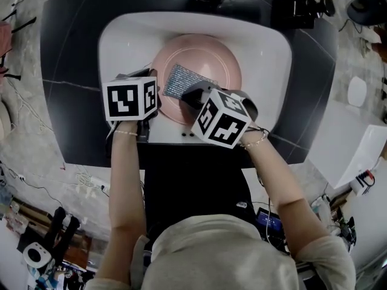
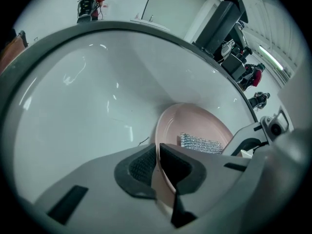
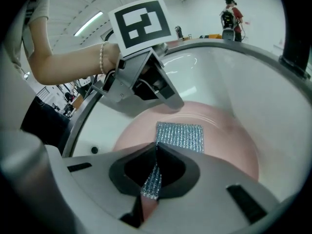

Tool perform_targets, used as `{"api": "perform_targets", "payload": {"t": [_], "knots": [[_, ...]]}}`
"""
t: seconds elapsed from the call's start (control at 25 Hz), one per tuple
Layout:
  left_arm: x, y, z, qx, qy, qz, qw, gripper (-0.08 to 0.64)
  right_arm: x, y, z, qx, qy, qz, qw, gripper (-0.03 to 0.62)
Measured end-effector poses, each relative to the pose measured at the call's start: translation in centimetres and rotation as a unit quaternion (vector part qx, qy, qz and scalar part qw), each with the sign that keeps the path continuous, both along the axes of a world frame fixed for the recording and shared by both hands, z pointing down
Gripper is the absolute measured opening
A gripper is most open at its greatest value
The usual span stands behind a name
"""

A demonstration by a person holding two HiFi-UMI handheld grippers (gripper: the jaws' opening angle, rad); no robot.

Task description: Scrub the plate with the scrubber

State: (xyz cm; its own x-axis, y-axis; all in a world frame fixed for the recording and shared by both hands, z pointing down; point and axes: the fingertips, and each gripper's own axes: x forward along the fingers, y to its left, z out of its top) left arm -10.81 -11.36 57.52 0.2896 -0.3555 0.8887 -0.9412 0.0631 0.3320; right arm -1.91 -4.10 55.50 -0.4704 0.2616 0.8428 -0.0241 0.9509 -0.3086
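A pink plate [image 1: 205, 62] lies in the white sink [image 1: 121, 41]. My left gripper [image 2: 156, 164] is shut on the plate's [image 2: 204, 126] near left rim, which runs edge-on between the pads. My right gripper [image 3: 156, 167] is shut on the silver mesh scrubber [image 3: 180, 136], pinching its near edge. The scrubber [image 1: 183, 81] spreads flat over the plate's [image 3: 234, 145] inside, left of centre. In the head view both grippers sit side by side at the plate's near edge, the left gripper [image 1: 152, 95] at the left and the right gripper [image 1: 192, 98] beside it. The scrubber [image 2: 201, 143] also shows in the left gripper view.
The sink is set in a dark counter [image 1: 66, 71]. A black faucet [image 2: 222, 21] stands at the sink's far rim. Two small overflow holes [image 1: 188, 135] mark the sink's near wall. A person with a backpack [image 3: 230, 18] stands far off in the room.
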Motion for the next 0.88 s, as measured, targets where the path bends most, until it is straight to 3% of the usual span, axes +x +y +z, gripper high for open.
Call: {"api": "perform_targets", "payload": {"t": [0.2,0.52,0.88], "knots": [[0.0,0.0,0.0,0.002,0.0,0.003,1.0,0.04,-1.4,-0.9,0.4,-0.022,-0.014,0.023,0.999,0.018],[-0.1,0.0,0.1,0.003,0.001,0.006,1.0,0.04,-3.3,-4.3,1.7,0.005,-0.005,0.066,0.998,0.018],[0.0,0.0,0.1,0.005,0.008,0.004,1.0,0.04,-1.0,-7.4,2.8,0.025,0.02,0.1,0.994,0.017]]}}
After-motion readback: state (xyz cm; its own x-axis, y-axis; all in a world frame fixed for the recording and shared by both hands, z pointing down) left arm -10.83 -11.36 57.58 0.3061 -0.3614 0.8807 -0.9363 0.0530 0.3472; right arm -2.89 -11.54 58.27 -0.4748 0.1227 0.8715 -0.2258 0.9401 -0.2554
